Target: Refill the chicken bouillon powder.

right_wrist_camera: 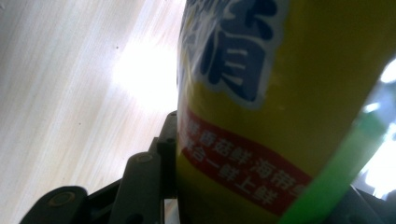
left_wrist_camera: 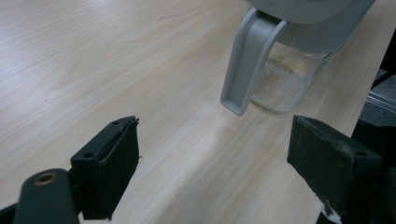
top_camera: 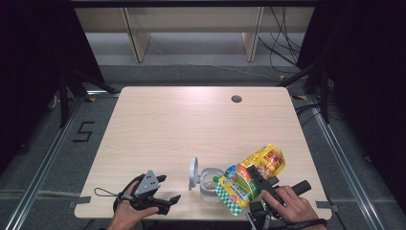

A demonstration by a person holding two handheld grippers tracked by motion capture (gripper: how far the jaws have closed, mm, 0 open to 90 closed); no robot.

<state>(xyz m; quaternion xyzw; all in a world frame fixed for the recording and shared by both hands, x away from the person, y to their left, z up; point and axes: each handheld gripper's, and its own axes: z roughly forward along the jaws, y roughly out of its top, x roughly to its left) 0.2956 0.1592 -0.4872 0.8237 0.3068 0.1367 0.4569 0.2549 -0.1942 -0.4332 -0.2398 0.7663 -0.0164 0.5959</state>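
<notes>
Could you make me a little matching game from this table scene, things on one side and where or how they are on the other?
Things:
1. yellow pouch
2. clear container
3. left gripper
4. round hole

States:
A. jaws open, empty
B. far part of the table
C. clamped in the right gripper
D. lid flipped open, grey handle

Pairs: 1-C, 2-D, 3-A, 4-B

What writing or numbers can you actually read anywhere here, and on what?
"5": taped figure on the floor left of the table.
"菇鲜 海带 鲜", partly legible: red band on the yellow pouch.
Large blue characters above the band: cropped, unreadable.
Pouch labels in the high view: too small.
</notes>
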